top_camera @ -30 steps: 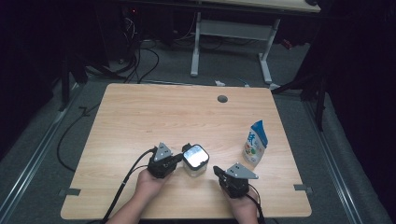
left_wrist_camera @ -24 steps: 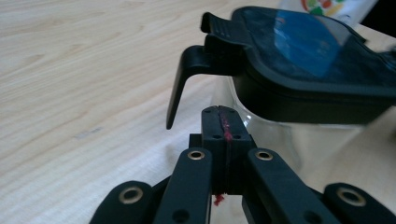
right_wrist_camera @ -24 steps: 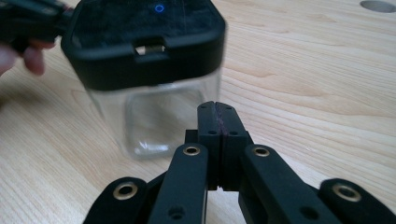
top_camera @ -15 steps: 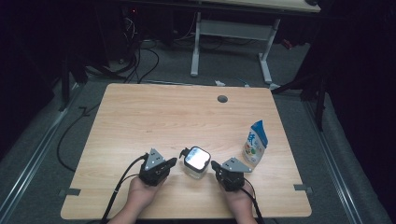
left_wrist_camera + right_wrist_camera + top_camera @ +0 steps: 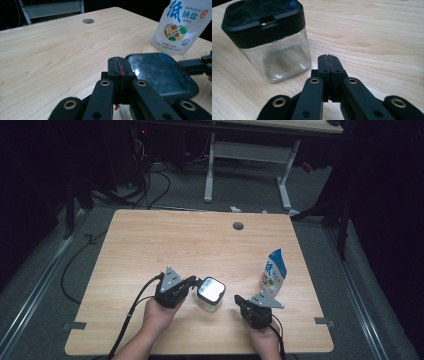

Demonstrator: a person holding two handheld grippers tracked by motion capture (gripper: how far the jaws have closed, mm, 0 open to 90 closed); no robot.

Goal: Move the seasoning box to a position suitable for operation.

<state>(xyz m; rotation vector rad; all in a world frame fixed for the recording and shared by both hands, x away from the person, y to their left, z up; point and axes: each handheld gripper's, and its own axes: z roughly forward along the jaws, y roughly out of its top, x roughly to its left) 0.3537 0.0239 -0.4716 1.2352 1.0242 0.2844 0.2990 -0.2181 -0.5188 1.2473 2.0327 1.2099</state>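
Observation:
A clear glass jar (image 5: 207, 304) with a black lid (image 5: 210, 290) stands near the table's front edge. My left gripper (image 5: 198, 282) is shut, with nothing between its pads. It is raised beside the jar's left side, its tip at the lid's rim (image 5: 160, 72). In the left gripper view its tip (image 5: 119, 60) has a red streak between the pads. My right gripper (image 5: 239, 299) is also shut with nothing in it, low and just right of the jar (image 5: 269, 37), pointing past it (image 5: 328, 58). A white and blue salt pouch (image 5: 273, 272) stands upright to the right.
The wooden table (image 5: 165, 245) has a round cable hole (image 5: 238, 226) near its far edge. Cables trail from both grippers off the front. Beyond the table are a dark floor, loose cables and the legs of another desk (image 5: 210, 165).
My left gripper has lifted and come in against the jar's lid from the left. The right gripper and the jar have stayed about where they were.

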